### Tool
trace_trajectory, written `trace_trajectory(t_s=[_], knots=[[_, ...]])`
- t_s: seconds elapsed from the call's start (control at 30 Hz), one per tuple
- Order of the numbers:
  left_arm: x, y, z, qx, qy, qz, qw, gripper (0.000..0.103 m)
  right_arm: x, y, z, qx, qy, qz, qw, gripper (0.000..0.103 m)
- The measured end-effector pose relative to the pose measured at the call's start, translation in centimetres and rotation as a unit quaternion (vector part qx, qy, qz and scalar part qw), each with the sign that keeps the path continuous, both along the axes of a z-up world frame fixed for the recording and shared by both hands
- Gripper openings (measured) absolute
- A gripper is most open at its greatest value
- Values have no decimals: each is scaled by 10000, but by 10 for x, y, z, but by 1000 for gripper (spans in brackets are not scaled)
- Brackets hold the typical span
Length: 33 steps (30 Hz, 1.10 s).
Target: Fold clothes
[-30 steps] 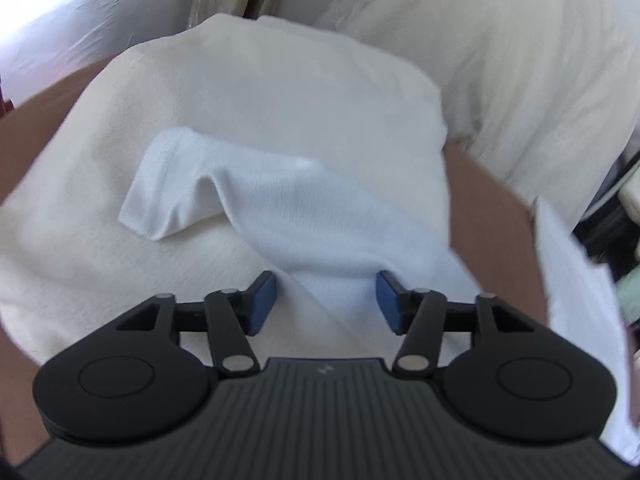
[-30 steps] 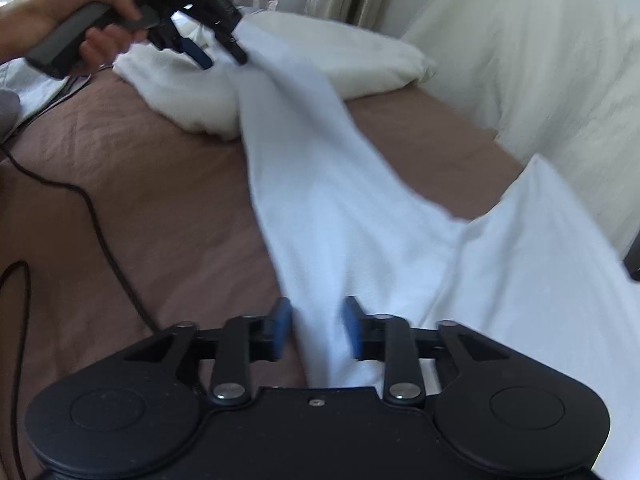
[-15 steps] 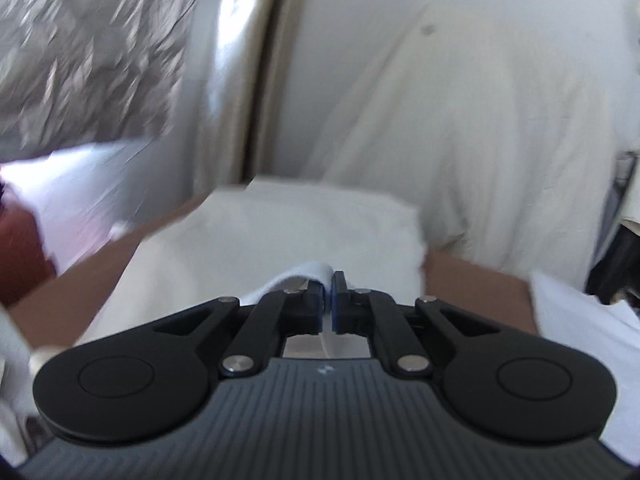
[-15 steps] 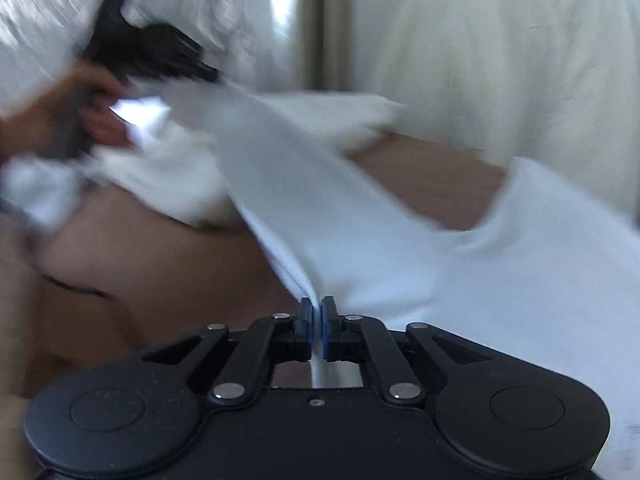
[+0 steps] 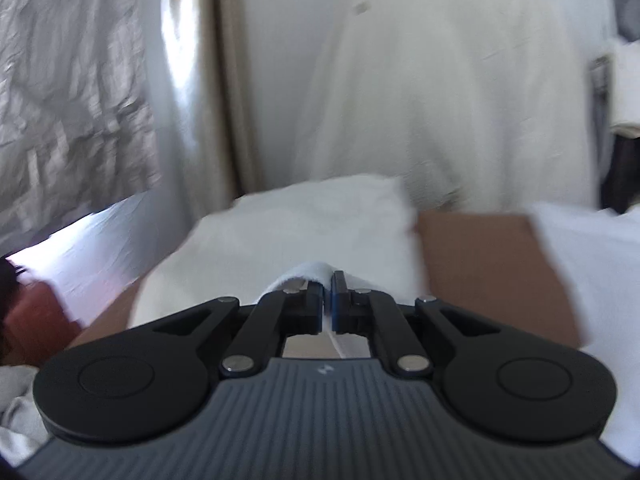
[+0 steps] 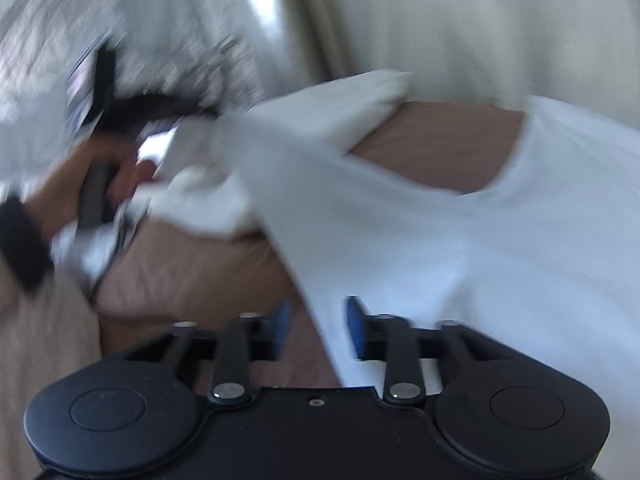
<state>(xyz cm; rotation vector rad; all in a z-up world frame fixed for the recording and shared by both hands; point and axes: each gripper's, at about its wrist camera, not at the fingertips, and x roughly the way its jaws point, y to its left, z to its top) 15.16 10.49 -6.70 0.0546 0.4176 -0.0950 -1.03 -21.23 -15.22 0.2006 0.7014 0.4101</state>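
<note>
Left tool (image 5: pixel 328 294) clamped on white cotton garment (image 5: pixel 308 270). Right tool (image 6: pixel 318 320) jaws just reopened, unclenched; garment edge (image 6: pixel 332 332) between pads, above brown bed cover (image 6: pixel 192 272).

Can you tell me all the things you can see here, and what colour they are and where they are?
white garment: one, white, stretched over the bed between the two grippers.
cream pillow: one, cream, on the bed just beyond the left gripper.
brown bedspread: one, brown, under the garment and the pillow.
cream cover: one, cream, draped over something bulky behind the bed.
curtain: one, beige, hanging behind the bed on the left.
silver sheet: one, crinkled silver, far left.
left gripper: one, black with blue pads, shut on a fold of the garment.
right gripper: one, black with blue pads, jaws just opened; the garment's edge lies between them, unpinched.
left hand: one, blurred, holding the left gripper's handle.
</note>
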Motion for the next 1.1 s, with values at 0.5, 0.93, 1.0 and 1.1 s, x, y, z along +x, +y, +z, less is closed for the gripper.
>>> trace_trajectory(t_s=[0.5,0.93,1.0,1.1], knots=[[-82,-237,59,-2350,934,-2560,9330,4,-82,-123,56,-2142,-700,-733,9715,90],[-107,-282,-13,-682,1426,-3016,9402,63,-28,-160,-7,-413,558,-1018,9924,89],[-95,-254,-26,-437,1533,-2654,9509,64,-31,-175,-6,-54,621,-1428,9878,89],[-76,-218,-53,45,1905,-2095,9591,64,-38,-187,5,0,349,-1950,9802,90]])
